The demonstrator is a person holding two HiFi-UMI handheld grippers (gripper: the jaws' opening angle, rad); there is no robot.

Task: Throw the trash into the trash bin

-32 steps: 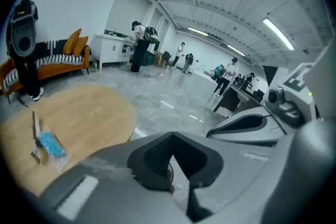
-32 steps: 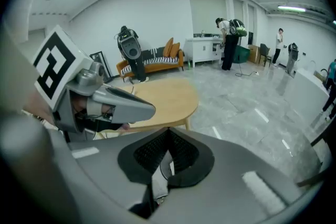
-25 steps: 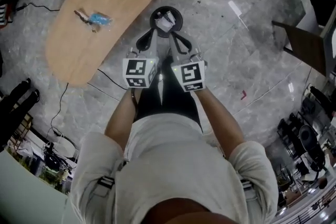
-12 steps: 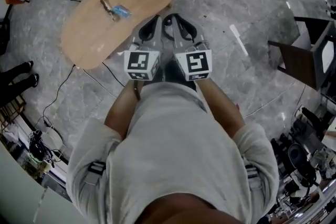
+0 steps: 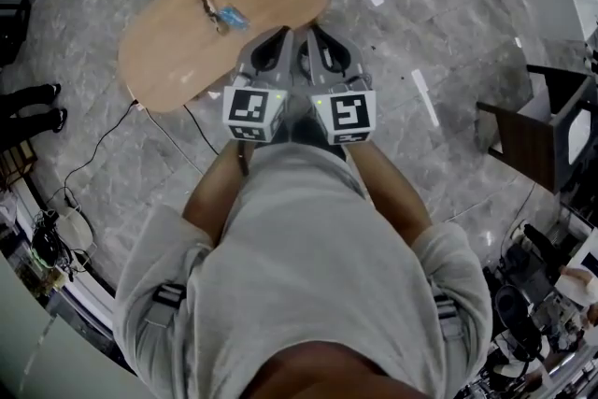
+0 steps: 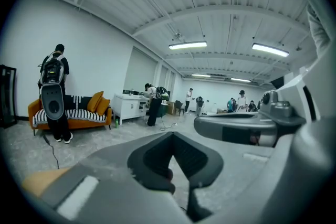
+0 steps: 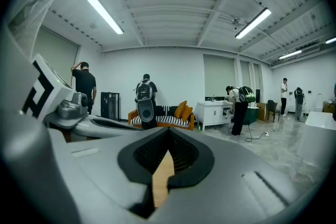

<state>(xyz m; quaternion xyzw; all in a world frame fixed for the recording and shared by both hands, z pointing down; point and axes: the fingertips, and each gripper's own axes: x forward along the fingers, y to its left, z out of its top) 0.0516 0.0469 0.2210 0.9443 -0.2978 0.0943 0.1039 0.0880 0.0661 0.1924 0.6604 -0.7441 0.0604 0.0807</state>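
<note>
Seen from the head view, an oval wooden table [image 5: 187,42] stands ahead on the grey floor. A small blue wrapper with a brownish scrap [image 5: 222,12] lies on its far part. My left gripper [image 5: 285,35] and right gripper [image 5: 313,33] are held side by side at the table's near right edge, pointing nearly level. Both look shut, with nothing between the jaws. In the left gripper view, the left gripper [image 6: 173,138] faces the open room. A sliver of wood shows through the closed jaws of the right gripper [image 7: 168,136] in its own view. No trash bin is in view.
A dark chair [image 5: 537,131] stands at the right, and a cable [image 5: 173,145] runs over the floor beside the table. Someone's feet [image 5: 33,106] are at the left. Across the room are an orange sofa [image 6: 73,110], a white cabinet [image 7: 218,113] and several people.
Both grippers have risen from over a round black bin holding white trash and moved toward the table. The bin has dropped out of sight behind them.
</note>
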